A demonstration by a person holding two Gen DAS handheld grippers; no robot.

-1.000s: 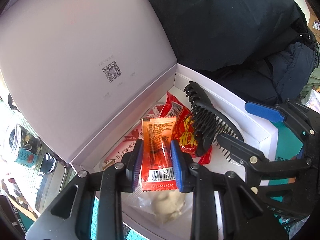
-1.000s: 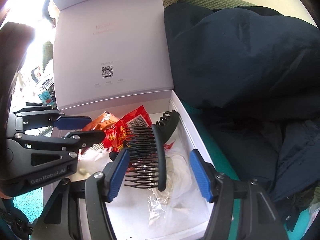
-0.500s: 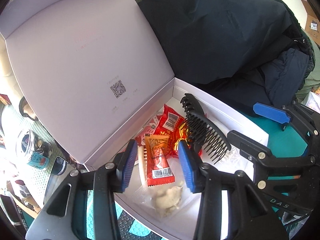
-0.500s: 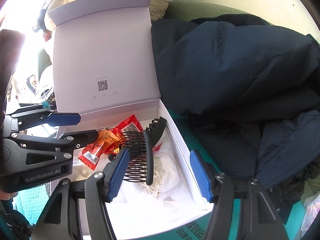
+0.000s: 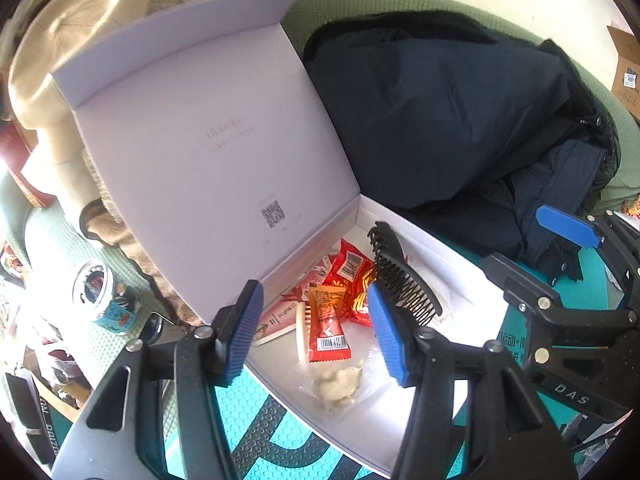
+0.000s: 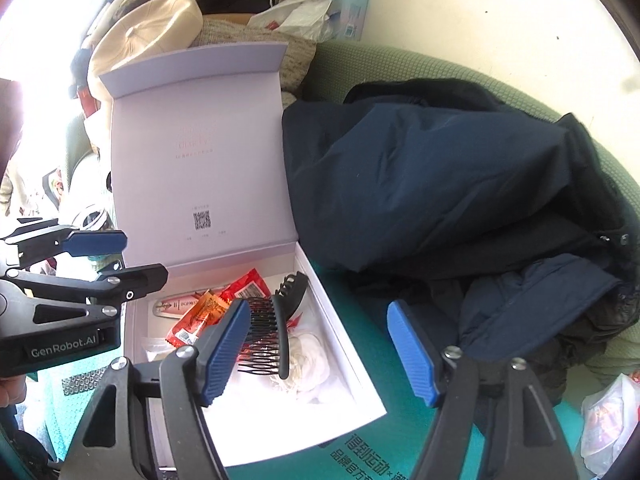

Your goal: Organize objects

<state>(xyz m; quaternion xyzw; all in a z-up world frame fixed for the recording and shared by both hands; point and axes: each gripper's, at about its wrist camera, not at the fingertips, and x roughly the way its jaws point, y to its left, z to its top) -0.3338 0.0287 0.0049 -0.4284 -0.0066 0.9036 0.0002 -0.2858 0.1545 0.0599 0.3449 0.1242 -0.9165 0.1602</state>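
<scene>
A white box (image 5: pixel 440 248) (image 6: pixel 340 340) lies with its lilac lid (image 5: pixel 200 160) (image 6: pixel 200 160) standing up. On its floor are an orange sachet (image 5: pixel 326 320) (image 6: pixel 200 312), a red packet (image 5: pixel 352 276) (image 6: pixel 244 286), a black comb (image 5: pixel 404 284) (image 6: pixel 276 328) and a pale clump in clear wrap (image 5: pixel 338 384). My left gripper (image 5: pixel 314 332) (image 6: pixel 120 258) hovers above the sachet, its jaws opening with nothing between them. My right gripper (image 6: pixel 316 350) (image 5: pixel 536 252) hangs over the box's right edge, jaws also opening, clear of the comb.
A dark navy jacket (image 5: pixel 440 120) (image 6: pixel 420 180) is heaped against the box's right side on a green seat. A round tin (image 5: pixel 100 296) stands left of the lid. The box rests on a teal mat (image 5: pixel 260 432) (image 6: pixel 360 452). Clothes and a beige cap (image 6: pixel 152 28) pile up behind.
Both grippers have lifted away from the box. The left one let go of the orange sachet, which now lies in the box, and spread wider. The right jaws widened too; the comb stayed put.
</scene>
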